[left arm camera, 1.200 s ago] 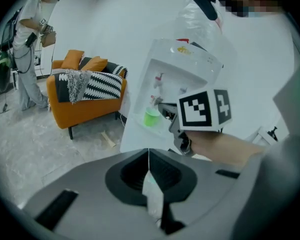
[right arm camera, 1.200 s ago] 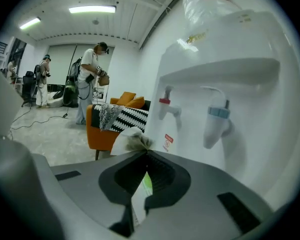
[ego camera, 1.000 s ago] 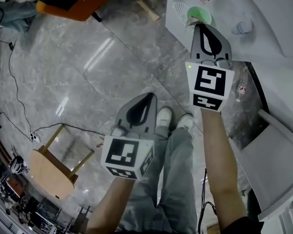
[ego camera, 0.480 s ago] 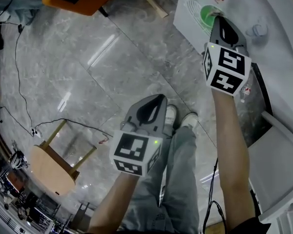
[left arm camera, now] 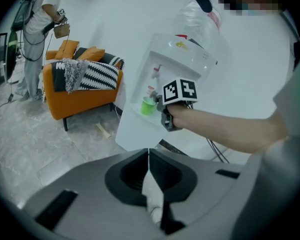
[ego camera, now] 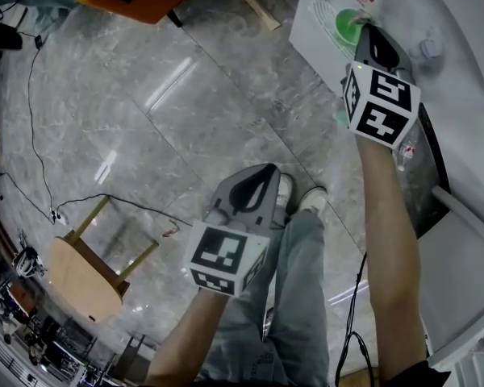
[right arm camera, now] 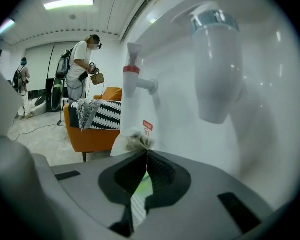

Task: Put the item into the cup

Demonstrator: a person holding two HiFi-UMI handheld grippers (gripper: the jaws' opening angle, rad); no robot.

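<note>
Green cup was noted on the dispenser, just below the right gripper, whose jaws were pinched together on a crumpled greyish item. The left gripper was held over the floor, jaws closed on nothing.

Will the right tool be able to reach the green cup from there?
Probably yes. The right tool, shut on a small crumpled item, hangs just over the green cup at the water dispenser, with nothing seen between them.

Right gripper sits at the green cup — perhaps touching its rim.
</note>
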